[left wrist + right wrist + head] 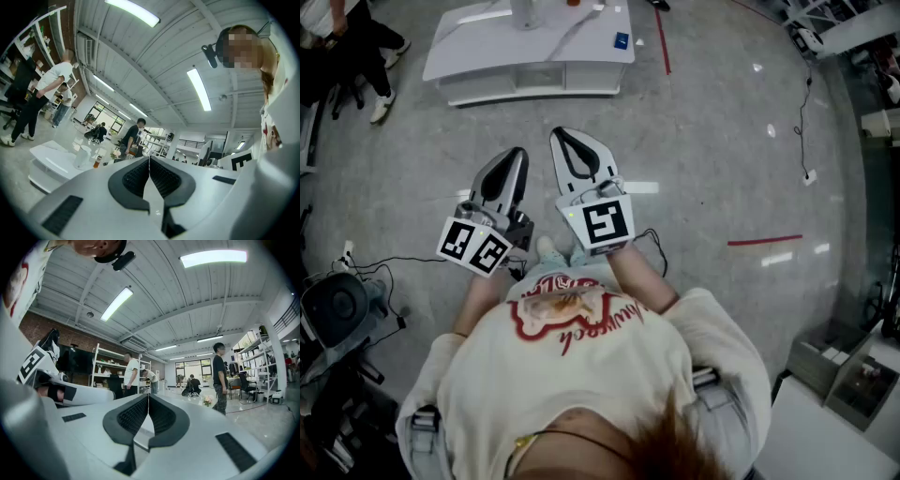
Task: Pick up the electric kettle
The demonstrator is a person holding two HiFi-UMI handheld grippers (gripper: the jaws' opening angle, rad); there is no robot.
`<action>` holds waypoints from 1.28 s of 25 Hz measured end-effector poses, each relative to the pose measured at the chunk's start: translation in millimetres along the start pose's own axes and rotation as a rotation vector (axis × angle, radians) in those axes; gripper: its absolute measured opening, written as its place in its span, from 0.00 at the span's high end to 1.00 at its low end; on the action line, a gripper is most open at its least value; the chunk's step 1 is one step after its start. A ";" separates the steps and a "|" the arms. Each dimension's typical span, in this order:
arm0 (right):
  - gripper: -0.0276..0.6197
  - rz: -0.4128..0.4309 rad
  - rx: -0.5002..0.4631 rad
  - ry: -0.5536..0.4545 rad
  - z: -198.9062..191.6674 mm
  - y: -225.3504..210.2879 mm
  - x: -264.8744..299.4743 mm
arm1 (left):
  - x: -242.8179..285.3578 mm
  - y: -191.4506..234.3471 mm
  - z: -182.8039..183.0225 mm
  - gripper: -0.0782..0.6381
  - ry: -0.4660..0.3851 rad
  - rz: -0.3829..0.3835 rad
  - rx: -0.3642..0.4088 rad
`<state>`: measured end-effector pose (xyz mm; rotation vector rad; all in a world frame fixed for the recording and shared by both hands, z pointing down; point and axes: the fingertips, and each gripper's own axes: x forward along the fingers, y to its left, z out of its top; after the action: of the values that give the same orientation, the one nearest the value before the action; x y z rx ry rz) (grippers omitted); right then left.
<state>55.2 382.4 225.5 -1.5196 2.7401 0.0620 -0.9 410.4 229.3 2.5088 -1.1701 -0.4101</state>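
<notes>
The grey floor (722,141) takes up most of the head view, with strips of red tape (764,241) on it. A low white table (469,42) stands at the far side of it, well apart from the person (581,375), who stands with both arms tucked in front of the chest.

The left gripper (518,153) and the right gripper (565,136) are held side by side and roughly level, pointing towards the table, each with its marker cube (605,223) nearest the body. This reads as a carrying posture, since nothing is within reach yet. In its own view the left gripper (149,160) is clenched, pads meeting with nothing between them. The right gripper (148,397) is likewise pressed together and empty. Neither needs to spread until it is at the table.

The electric kettle (525,13), as I take the white jug-shaped vessel to be, stands upright on the table top, back from the near edge and about midway along it, partly cut off by the picture's top. The left gripper view shows it (83,157) just beside a bottle (97,161) of orange liquid. A small blue card (622,39) lies near the table's right front corner. The pick-up has not begun; the approach comes first.
</notes>
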 end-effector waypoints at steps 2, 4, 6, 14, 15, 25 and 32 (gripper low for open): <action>0.93 -0.001 -0.006 0.000 -0.6 -0.4 0.5 | 0.5 0.3 0.0 0.87 0.000 -0.001 0.002; 0.93 0.001 -0.007 0.004 -0.5 -0.3 0.5 | 1.0 0.4 0.3 0.87 0.000 -0.001 0.003; 0.93 0.005 -0.002 0.011 -0.2 -0.1 0.6 | 1.6 0.7 0.6 0.87 0.001 0.002 0.003; 0.93 -0.013 0.006 -0.023 3.6 -9.6 -2.2 | 7.9 -2.6 -3.5 0.87 0.009 -0.002 0.006; 0.93 -0.016 0.011 -0.031 4.2 -11.4 -3.0 | 8.6 -3.5 -4.1 0.87 0.010 -0.002 0.006; 0.93 -0.012 0.023 -0.050 9.2 -31.8 -5.2 | 22.8 -11.8 -7.9 0.87 0.007 0.012 0.015; 0.93 0.025 0.017 -0.062 8.3 -48.4 -5.1 | 36.7 -16.3 -14.8 0.87 -0.020 0.050 0.020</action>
<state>98.8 361.5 215.9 -1.4542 2.7040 0.0839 38.8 394.4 231.5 2.4924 -1.2472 -0.4136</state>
